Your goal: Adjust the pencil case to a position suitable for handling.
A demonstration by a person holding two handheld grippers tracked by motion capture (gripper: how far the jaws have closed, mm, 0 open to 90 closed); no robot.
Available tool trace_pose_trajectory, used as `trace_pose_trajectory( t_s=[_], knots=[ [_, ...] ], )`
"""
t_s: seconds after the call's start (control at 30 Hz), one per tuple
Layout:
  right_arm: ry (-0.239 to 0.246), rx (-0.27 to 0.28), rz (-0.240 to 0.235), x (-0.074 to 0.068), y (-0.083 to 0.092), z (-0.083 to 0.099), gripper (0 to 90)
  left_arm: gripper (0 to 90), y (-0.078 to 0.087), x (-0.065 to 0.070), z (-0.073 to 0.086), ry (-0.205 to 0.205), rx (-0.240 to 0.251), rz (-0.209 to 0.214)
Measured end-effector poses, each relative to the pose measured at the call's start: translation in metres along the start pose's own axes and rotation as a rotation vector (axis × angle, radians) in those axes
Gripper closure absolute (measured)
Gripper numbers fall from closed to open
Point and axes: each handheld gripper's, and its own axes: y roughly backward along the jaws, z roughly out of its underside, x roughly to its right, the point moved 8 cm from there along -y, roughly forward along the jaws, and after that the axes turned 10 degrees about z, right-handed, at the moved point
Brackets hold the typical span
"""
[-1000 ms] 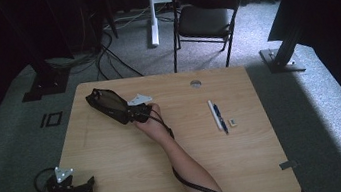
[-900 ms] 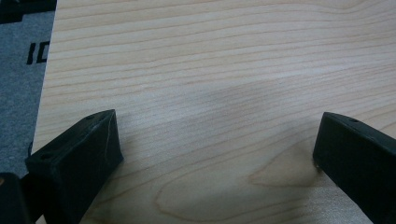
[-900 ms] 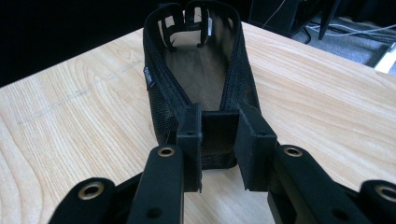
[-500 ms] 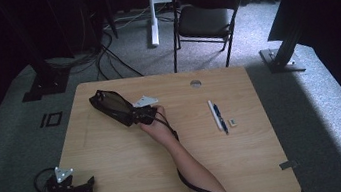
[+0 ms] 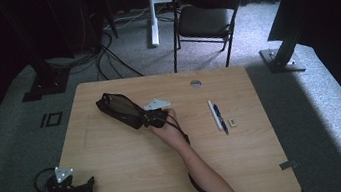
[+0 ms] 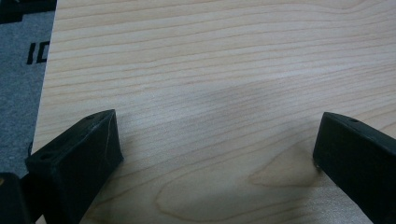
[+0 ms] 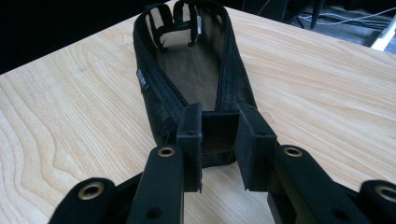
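Dragging looks like the plan here: the right tongs (image 7: 218, 140) are pinching the near end of a black mesh pouch (image 7: 194, 74), right at the end of its zipper band, with the jaws pressed on either side of that narrow end. The pouch lies flat on the table (image 5: 135, 181), unzipped and gaping, nothing visible inside it. Taking the pouch as the landmark: the pens (image 5: 217, 114) lie well off to its right with a small white block (image 5: 233, 122) just past them, and the left tongs (image 5: 72, 186) sit way back toward the near left corner, spread wide over bare wood, holding nothing.

What could go wrong, I reckon: that grip is on a soft fabric tip, so a quick pull could let the mesh slip out of the jaws. Also nothing is holding down the far end, so the whole pouch may just slide or fold instead of opening up. If the goal is getting the pens in, the mouth could flop shut once it's let go.
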Motion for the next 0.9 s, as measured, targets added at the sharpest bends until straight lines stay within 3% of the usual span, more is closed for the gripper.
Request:
trace_pose_trajectory(
  t_s=[0.9],
  knots=[
    [-0.011,0.002,0.029,0.044,0.066,0.04,73.0,1.2,0.0,0.0,0.0,0.0,0.0,0.0]
  ],
)
